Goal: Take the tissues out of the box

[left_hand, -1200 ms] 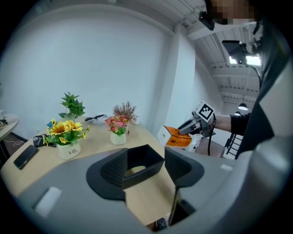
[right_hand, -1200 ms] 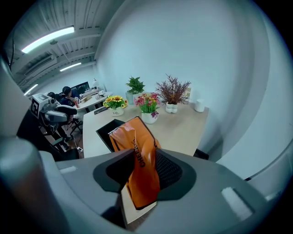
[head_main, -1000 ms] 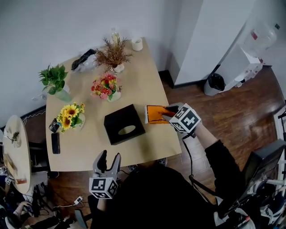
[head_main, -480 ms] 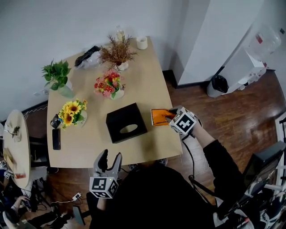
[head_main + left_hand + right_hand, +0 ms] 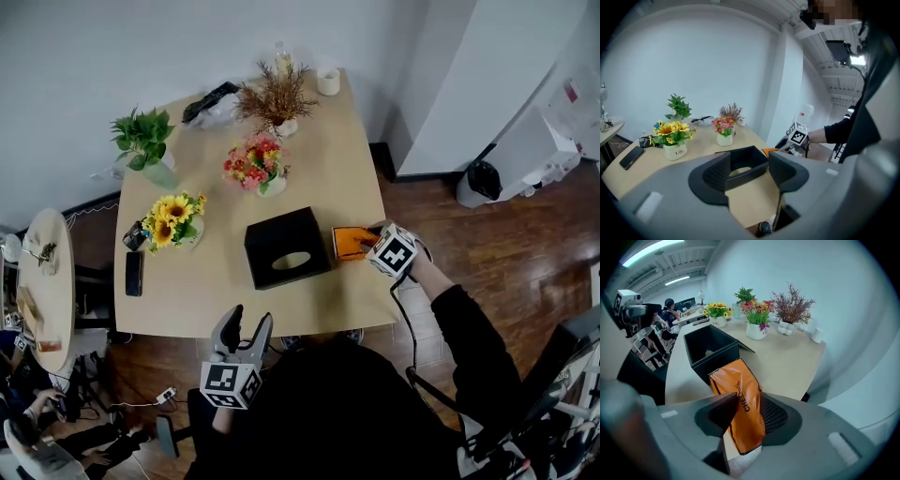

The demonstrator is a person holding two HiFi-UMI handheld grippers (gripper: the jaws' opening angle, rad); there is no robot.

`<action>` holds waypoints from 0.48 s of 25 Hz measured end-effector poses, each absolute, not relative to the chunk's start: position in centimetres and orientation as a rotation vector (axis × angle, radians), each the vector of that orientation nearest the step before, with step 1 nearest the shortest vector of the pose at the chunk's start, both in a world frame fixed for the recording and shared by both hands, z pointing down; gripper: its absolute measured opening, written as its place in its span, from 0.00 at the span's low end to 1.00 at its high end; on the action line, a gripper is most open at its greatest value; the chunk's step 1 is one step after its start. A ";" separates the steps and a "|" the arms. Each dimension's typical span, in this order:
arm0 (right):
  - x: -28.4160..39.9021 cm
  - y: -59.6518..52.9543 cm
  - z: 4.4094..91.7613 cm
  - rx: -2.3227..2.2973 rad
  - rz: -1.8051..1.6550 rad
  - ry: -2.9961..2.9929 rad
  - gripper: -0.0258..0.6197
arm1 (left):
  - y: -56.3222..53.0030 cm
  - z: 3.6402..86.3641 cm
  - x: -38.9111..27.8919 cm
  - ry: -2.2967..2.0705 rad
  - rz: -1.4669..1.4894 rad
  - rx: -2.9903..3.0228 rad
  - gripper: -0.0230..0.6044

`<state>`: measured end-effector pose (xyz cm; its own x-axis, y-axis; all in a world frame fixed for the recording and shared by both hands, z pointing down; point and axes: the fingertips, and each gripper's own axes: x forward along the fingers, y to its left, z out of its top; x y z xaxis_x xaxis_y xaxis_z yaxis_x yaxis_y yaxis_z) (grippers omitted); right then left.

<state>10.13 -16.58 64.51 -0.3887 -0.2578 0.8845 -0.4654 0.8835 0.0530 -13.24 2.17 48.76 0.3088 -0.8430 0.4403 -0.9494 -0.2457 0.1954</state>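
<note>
My right gripper (image 5: 749, 404) pinches the orange tissue pack (image 5: 737, 383), its jaws opening; the black box (image 5: 715, 363) sits just ahead of it. My left gripper (image 5: 749, 169) is open, empty.

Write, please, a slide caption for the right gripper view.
Right gripper, fingers opening, with an orange tissue pack between them, beside the black tissue box on the table.

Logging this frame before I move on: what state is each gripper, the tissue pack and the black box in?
right gripper: jaws opening, pads on the orange tissue pack between them.
orange tissue pack: out of the box, tilted, in the right gripper.
black box: on the table, open side up, no pack seen inside.
left gripper: open, empty, at the table's near edge.
</note>
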 end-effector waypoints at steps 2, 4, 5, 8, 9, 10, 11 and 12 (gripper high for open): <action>10.0 -17.0 64.9 0.534 0.265 -2.030 0.31 | 2.3 48.9 -13.3 -1.593 0.334 2.148 0.42; 10.2 -17.2 64.9 0.557 0.278 -2.060 0.34 | 2.3 48.9 -13.2 -1.591 0.333 2.147 0.42; 10.4 -17.4 64.8 0.573 0.273 -2.068 0.38 | 2.3 48.9 -13.1 -1.589 0.335 2.153 0.42; 11.2 -17.8 64.1 0.624 0.252 -2.082 0.53 | 2.1 48.8 -12.9 -1.582 0.335 2.169 0.42; 11.4 -17.8 63.6 0.640 0.255 -2.094 0.55 | 2.0 48.8 -12.9 -1.581 0.335 2.172 0.42; 11.5 -17.8 63.0 0.658 0.263 -2.112 0.55 | 2.0 48.9 -12.9 -1.578 0.333 2.171 0.42; 11.6 -17.8 62.2 0.684 0.276 -2.135 0.55 | 2.0 49.0 -12.9 -1.575 0.330 2.168 0.42; 11.7 -17.9 61.3 0.717 0.297 -2.166 0.55 | 1.9 49.0 -12.9 -1.572 0.328 2.166 0.42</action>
